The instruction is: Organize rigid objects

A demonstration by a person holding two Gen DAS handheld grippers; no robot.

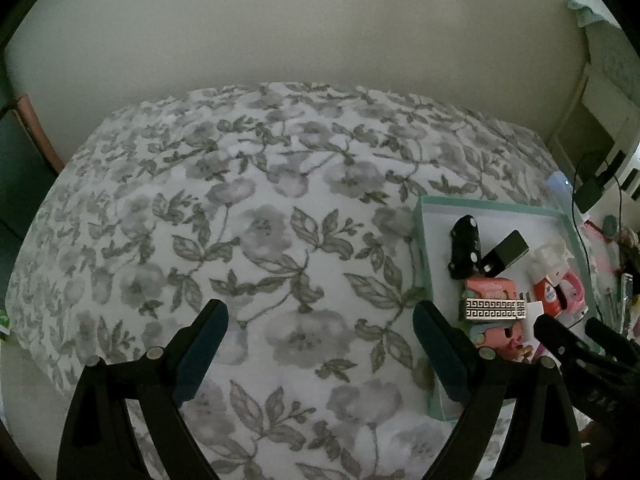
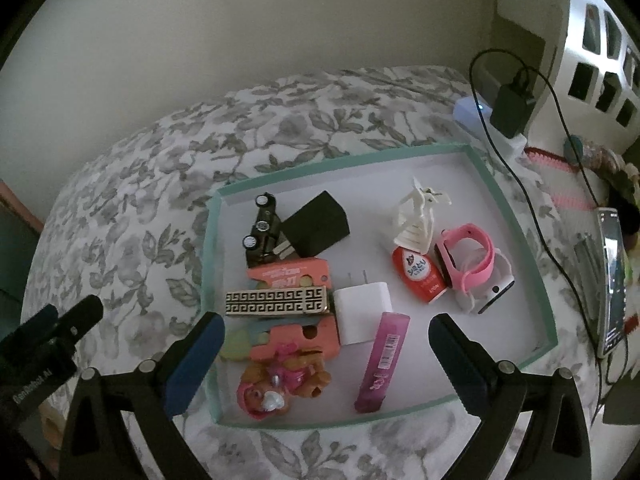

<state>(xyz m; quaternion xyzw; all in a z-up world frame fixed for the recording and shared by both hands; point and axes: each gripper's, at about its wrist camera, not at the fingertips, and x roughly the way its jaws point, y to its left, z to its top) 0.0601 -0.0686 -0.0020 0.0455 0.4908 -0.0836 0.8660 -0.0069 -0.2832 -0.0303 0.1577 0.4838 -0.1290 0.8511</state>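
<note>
A: Right wrist view: the right gripper hangs over the near part of a shallow teal-rimmed tray, jaws wide apart, nothing between the pads.

B: What lies inside the tray?

A: A black toy car on its side at the far left, touching a black charger plug. Below them a coral card partly under a gold bar with a Greek-key pattern. Just beside that bar, a white charger plug with its 2 prongs pointing away. A pink tube with a barcode lies near the front rim, and a pink toy puppy figure sits in the near-left corner.

B: And the right half?

A: A small red bottle with a white cap, touching a pink watch; a white watch rests against the pink one.

B: The left wrist view?

A: The left gripper is over the floral bedspread, jaws also spread and empty, left of the tray. The tray rests on that bedspread.

B: Anything outside the tray?

A: A phone at the right edge, and a black cable running to a black adapter.
</note>
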